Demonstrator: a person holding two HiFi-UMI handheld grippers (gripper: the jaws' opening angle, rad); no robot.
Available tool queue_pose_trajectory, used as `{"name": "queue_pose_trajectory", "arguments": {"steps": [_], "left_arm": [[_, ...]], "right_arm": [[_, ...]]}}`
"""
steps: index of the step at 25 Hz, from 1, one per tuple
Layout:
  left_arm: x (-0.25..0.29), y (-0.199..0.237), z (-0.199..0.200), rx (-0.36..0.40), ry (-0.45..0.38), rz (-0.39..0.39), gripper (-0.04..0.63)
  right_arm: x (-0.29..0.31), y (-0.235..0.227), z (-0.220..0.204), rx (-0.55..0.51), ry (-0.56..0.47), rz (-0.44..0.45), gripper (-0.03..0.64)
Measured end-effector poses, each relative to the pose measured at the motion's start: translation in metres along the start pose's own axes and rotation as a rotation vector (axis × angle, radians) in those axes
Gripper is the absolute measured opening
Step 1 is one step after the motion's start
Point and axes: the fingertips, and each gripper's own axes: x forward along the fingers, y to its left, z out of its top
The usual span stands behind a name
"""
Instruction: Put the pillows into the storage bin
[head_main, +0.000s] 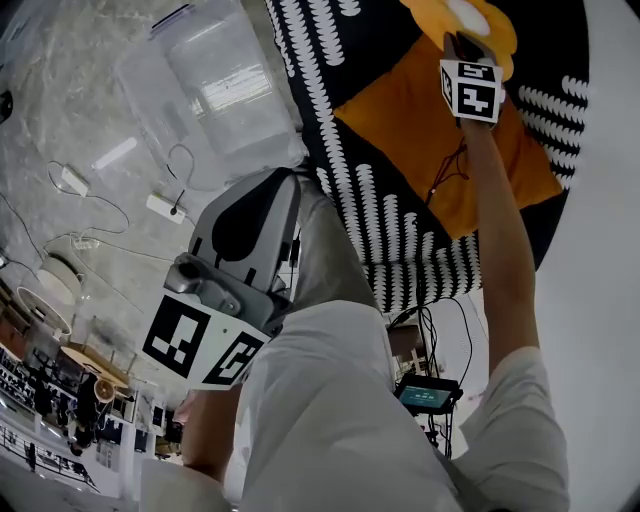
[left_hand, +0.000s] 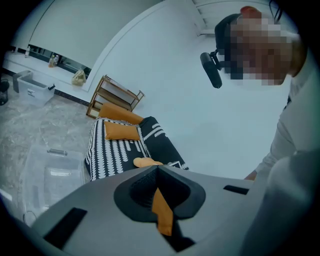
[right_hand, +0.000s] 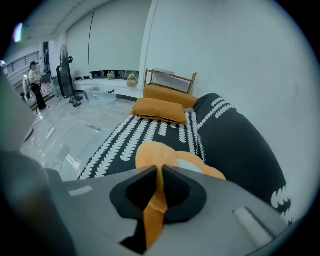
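While the left gripper (left_hand: 156, 169) hangs shut and empty over the floor by the clear bin (head_main: 232, 85), the right gripper (right_hand: 160, 169) is down on the sofa (right_hand: 150, 131), jaws almost together, pinching the flower pillow (right_hand: 152, 152). A square orange pillow (head_main: 420, 130) lies just beside it.

Head view looks steeply down onto the sofa (head_main: 345, 70); both gripper views (from lower down) look along that same sofa.
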Motion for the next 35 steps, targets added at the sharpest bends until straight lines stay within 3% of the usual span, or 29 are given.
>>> {"name": "queue_pose_trajectory", "arguments": {"steps": [17,26,35], "left_arm": [[-0.074,0.010,-0.013,0.006,-0.057,-0.011,0.008],[-0.144,0.036,-0.030,-0.024,-0.116,0.025,0.008],[-0.208,0.074,-0.040,-0.082,-0.190,0.084,0.008]], "right_arm": [[-0.078,0.130,0.031,-0.010,-0.097,0.140,0.032],[-0.112,0.246,0.048,0.024,-0.127,0.281,0.031],[-0.136,0.384,0.058,-0.071,-0.131,0.461,0.031]]}}
